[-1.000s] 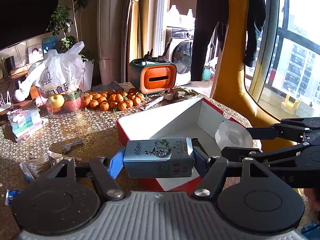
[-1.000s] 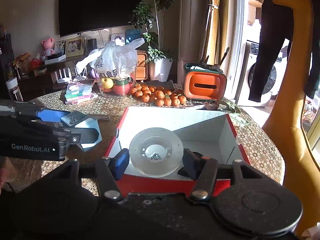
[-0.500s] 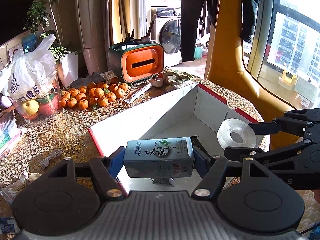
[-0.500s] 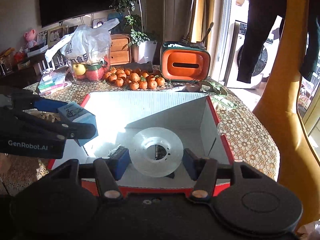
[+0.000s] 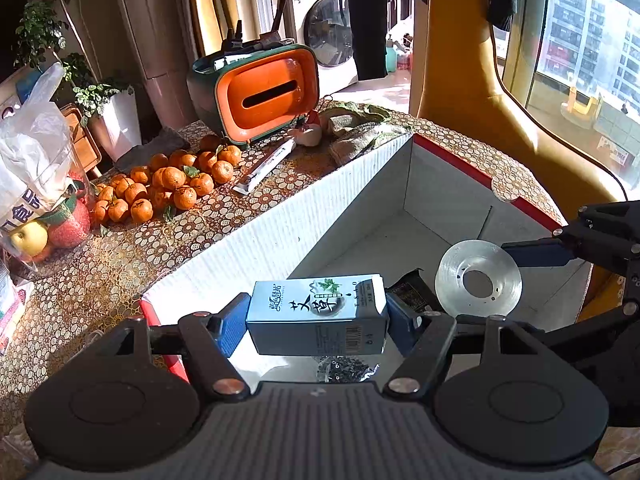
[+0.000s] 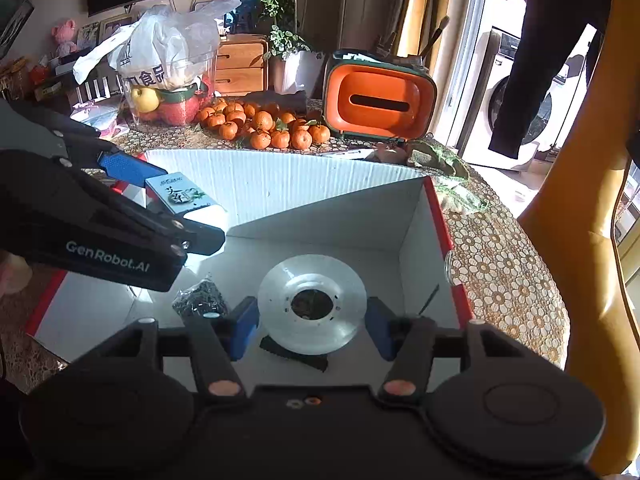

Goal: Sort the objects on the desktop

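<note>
My left gripper (image 5: 316, 326) is shut on a small blue-grey carton with a leaf print (image 5: 318, 314), held over the open white box with red edges (image 5: 256, 240). The same carton (image 6: 182, 196) shows at the left of the right wrist view, above the box's left side. My right gripper (image 6: 312, 326) is shut on a clear roll of tape (image 6: 312, 302), held flat-on inside the box (image 6: 320, 184) above its floor. In the left wrist view that tape roll (image 5: 478, 284) hangs at the right. A dark packet (image 6: 200, 300) and a black item (image 6: 294, 354) lie on the box floor.
Behind the box lie a pile of tangerines (image 6: 264, 124), an orange and green tissue holder (image 6: 380, 100) and a plastic bag of fruit (image 6: 164, 68). A white tube (image 5: 266, 166) and a green cloth (image 5: 360, 128) lie near the far corner. A yellow chair (image 5: 460, 80) stands at the right.
Both grippers have moved forward and down over the box, each keeping its hold. The carton and the tape roll now hang inside the box's walls, and the box floor shows below them.
</note>
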A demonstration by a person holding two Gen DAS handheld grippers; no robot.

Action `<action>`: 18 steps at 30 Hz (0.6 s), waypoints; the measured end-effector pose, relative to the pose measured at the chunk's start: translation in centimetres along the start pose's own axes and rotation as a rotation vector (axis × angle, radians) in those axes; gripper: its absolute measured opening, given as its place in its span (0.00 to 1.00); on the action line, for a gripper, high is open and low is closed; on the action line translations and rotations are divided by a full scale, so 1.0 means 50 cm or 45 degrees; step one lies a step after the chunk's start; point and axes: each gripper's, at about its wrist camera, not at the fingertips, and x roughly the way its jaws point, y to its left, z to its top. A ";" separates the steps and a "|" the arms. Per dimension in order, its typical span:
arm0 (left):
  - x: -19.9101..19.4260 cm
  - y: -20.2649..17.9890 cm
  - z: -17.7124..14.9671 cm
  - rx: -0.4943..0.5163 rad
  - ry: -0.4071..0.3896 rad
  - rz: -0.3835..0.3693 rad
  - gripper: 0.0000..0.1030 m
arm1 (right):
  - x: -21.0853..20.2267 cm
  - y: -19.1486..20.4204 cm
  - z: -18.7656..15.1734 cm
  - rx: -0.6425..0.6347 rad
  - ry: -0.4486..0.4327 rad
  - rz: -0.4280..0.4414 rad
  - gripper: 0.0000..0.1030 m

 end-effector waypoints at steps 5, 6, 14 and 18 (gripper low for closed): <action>0.036 -0.006 0.008 0.026 0.056 0.028 0.69 | 0.032 -0.001 0.005 -0.031 0.070 0.017 0.56; 0.043 -0.007 0.008 0.027 0.066 0.024 0.69 | 0.037 0.001 0.006 -0.046 0.083 0.021 0.56; 0.095 -0.030 0.012 0.102 0.154 0.022 0.69 | 0.071 0.005 0.002 -0.099 0.178 0.062 0.56; 0.115 -0.034 0.019 0.115 0.200 0.019 0.69 | 0.087 -0.001 0.000 -0.081 0.242 0.105 0.56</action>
